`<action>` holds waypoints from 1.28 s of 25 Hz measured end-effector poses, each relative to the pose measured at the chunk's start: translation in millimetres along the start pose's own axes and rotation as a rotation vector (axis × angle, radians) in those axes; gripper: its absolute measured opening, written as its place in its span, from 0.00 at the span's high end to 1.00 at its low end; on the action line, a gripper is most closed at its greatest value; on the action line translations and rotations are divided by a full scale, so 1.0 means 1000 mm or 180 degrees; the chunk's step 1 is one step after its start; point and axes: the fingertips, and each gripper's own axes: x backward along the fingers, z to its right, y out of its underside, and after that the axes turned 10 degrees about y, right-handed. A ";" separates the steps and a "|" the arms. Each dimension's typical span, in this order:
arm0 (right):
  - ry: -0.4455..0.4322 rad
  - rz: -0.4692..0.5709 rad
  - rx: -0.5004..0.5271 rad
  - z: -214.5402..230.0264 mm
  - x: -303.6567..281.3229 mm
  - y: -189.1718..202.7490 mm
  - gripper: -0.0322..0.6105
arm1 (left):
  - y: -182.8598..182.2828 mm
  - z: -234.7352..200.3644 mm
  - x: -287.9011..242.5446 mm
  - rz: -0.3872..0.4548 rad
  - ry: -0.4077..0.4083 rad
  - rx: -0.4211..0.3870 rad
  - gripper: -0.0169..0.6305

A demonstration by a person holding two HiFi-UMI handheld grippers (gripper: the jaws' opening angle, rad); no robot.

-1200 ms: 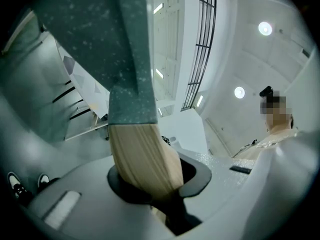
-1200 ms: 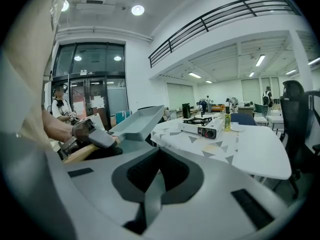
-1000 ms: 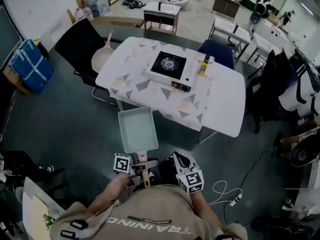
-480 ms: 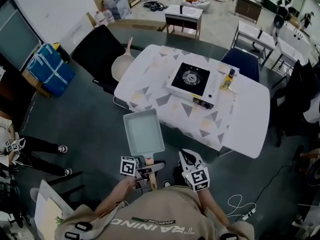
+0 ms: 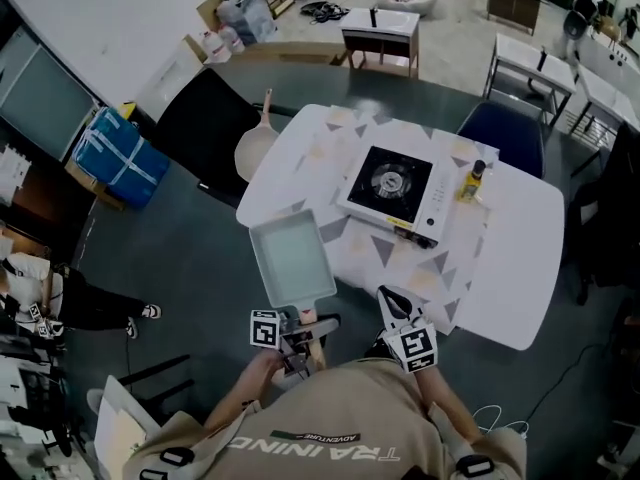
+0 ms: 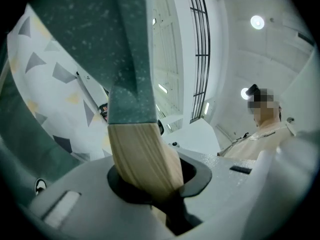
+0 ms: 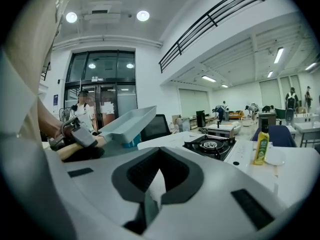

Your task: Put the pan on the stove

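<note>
A pale green rectangular pan (image 5: pixel 290 260) with a wooden handle (image 6: pixel 142 154) hangs level over the near left edge of the white patterned table (image 5: pixel 520 258). My left gripper (image 5: pixel 297 343) is shut on that handle, and the pan's underside (image 6: pixel 127 49) fills the left gripper view. The portable gas stove (image 5: pixel 392 190) sits mid-table, beyond and right of the pan. To the right of the pan's handle my right gripper (image 5: pixel 395 303) is shut with nothing in it. In the right gripper view its jaws (image 7: pixel 150 184) point toward the stove (image 7: pixel 210 145), with the pan (image 7: pixel 127 124) off to the left.
A yellow oil bottle (image 5: pixel 472 181) stands just right of the stove. A round beige pan (image 5: pixel 258 148) lies at the table's far left edge, beside a black chair (image 5: pixel 205 128). A blue chair (image 5: pixel 505 133) is behind the table, and a blue bag (image 5: pixel 110 158) lies on the floor at left.
I have come closer to the table. The pan, still held by the left gripper, has gone from over the floor to over the table's near edge.
</note>
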 end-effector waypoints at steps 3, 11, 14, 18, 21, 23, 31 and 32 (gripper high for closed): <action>-0.0077 0.0080 0.0077 0.020 -0.020 -0.006 0.94 | -0.022 -0.014 -0.012 0.0054 -0.0005 -0.0003 0.86; -0.0050 0.0232 0.0049 0.057 -0.053 -0.023 0.94 | -0.051 -0.035 -0.036 0.0118 0.0008 0.0090 0.86; 0.0027 0.0243 0.0001 0.067 -0.060 -0.021 0.94 | -0.061 -0.039 -0.041 0.0046 0.0030 0.0077 0.86; 0.0167 0.0192 -0.0051 0.078 -0.070 -0.020 0.94 | -0.077 -0.047 -0.046 -0.0077 0.0058 0.0104 0.86; 0.0264 0.0192 -0.0140 0.085 -0.078 -0.022 0.94 | -0.097 -0.058 -0.050 -0.0152 0.0116 0.0154 0.86; 0.0363 0.0179 -0.0175 0.090 -0.083 -0.024 0.94 | -0.111 -0.064 -0.052 -0.0215 0.0172 0.0199 0.86; 0.0957 0.0225 -0.0155 0.107 -0.122 -0.057 0.94 | -0.184 -0.083 -0.059 -0.0715 0.0370 0.0165 0.86; 0.1047 0.0214 -0.0154 0.111 -0.125 -0.060 0.94 | -0.189 -0.086 -0.061 -0.0791 0.0398 0.0159 0.85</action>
